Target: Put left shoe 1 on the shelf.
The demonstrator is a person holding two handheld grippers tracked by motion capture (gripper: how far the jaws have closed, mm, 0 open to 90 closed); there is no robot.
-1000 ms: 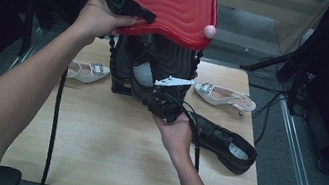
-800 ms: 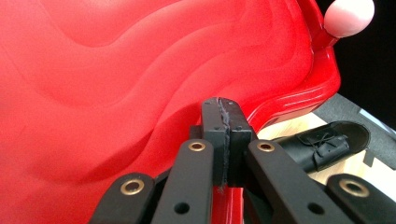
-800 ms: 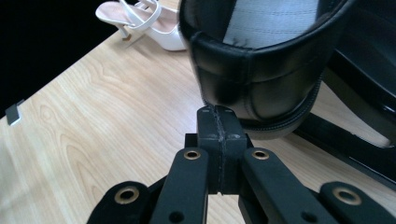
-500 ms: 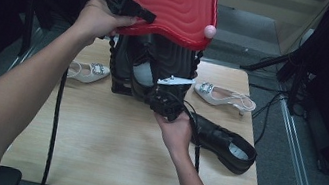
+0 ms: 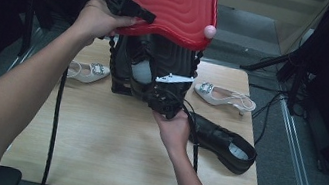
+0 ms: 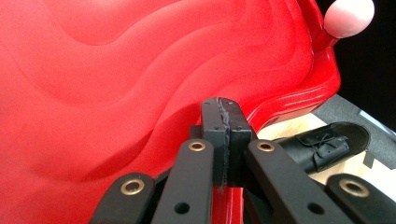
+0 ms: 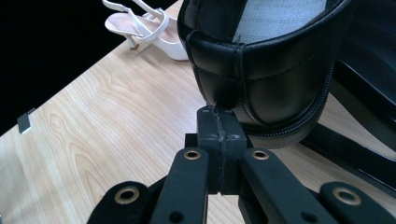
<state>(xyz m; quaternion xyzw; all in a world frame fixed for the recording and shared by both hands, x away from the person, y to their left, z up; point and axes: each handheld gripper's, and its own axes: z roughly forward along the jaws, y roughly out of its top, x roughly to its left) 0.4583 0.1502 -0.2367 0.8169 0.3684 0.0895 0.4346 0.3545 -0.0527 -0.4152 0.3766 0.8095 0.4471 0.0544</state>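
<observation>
A red wavy lid (image 5: 177, 3) (image 6: 116, 93) with a pink knob (image 5: 209, 31) (image 6: 348, 16) is tilted up over a black basket (image 5: 182, 62) on the wooden table (image 5: 94, 136). My left gripper (image 5: 148, 17) (image 6: 222, 105) is shut on the lid's left edge. A black shoe (image 5: 141, 71) (image 7: 266, 70) stands inside the basket. At the basket's front my right gripper (image 5: 154, 95) (image 7: 218, 114) is shut, its tips against this shoe's heel; whether they pinch it I cannot tell.
A second black lace-up shoe (image 5: 225, 142) (image 6: 322, 144) lies on the table right of my right hand. One white sandal (image 5: 87, 70) lies left of the basket, another (image 5: 222, 96) (image 7: 149, 28) to its right. Dark stands and cables flank the table.
</observation>
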